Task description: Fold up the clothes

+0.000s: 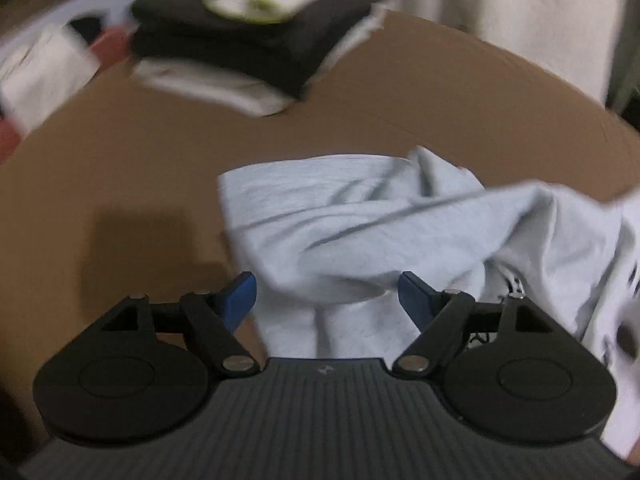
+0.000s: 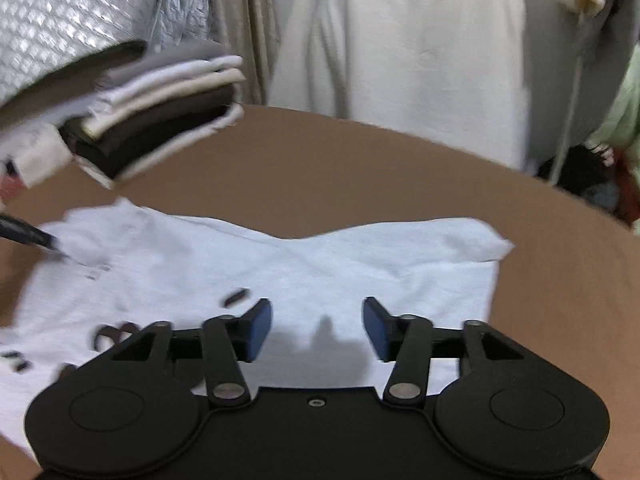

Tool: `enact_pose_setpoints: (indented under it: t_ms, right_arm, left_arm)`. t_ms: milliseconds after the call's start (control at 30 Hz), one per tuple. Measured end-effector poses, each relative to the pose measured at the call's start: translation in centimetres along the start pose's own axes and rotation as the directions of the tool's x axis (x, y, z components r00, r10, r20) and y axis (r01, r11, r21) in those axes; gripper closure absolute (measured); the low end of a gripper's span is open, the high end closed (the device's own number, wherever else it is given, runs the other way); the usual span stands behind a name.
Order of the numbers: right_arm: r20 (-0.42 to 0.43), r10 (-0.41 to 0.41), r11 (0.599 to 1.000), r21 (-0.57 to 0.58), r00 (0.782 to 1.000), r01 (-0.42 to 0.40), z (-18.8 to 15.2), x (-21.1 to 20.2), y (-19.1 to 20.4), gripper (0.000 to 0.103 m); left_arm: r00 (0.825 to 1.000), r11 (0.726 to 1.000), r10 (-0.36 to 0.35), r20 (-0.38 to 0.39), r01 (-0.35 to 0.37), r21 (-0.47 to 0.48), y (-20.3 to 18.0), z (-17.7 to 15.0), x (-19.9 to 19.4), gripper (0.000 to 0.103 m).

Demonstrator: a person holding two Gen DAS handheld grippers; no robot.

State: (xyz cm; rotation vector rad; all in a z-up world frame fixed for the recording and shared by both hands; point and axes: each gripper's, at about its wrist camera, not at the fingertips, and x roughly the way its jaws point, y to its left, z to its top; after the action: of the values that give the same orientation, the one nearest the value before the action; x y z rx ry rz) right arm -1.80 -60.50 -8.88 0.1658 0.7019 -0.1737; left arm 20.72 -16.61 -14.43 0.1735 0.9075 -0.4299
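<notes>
A pale blue-white T-shirt with dark lettering lies rumpled on the brown cardboard surface. In the left wrist view my left gripper stands open above a bunched fold of it, blue pads apart, the cloth below and between them but not pinched. In the right wrist view the same shirt lies flatter, and my right gripper is open just over its near part, nothing between the pads. The tip of the other gripper shows at the left edge, over the shirt's left side.
A stack of folded clothes, dark and white, sits at the far left of the cardboard; the stack shows in the right wrist view too. Cream fabric hangs behind the far edge. A quilted silver sheet lies upper left.
</notes>
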Motion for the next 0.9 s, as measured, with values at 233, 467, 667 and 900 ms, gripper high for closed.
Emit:
enact_pose_setpoints:
  t_ms: [233,467,667,900]
  right_arm:
    - [-0.014,-0.046,0.978,0.204,0.999,0.048,0.6,2.2,-4.3,0.036]
    - [-0.099,-0.219,0.899,0.366,0.971,0.24,-0.3,8.0,-10.3,0.033]
    - [-0.142,-0.313,0.912,0.233,0.939,0.339,-1.4,11.6,-10.8,0.015]
    - [-0.024,-0.247,0.963,0.107,0.969,0.248,-0.5,9.9,-9.1,0.1]
  left_arm:
    - [0.995,0.996,-0.09,0.04,0.09,0.009,0.1,-2.1,2.6,0.015]
    - [0.981,0.981,-0.149,0.12,0.132,0.143,-2.5,-1.5,4.4,0.077]
    - [0.975,0.971,-0.119,0.186,0.076,0.227,-4.3,-1.6,3.6,0.076]
    - [0.971,0.972,-0.07,0.23,0.014,0.236,-5.7,-1.3,2.3,0.086]
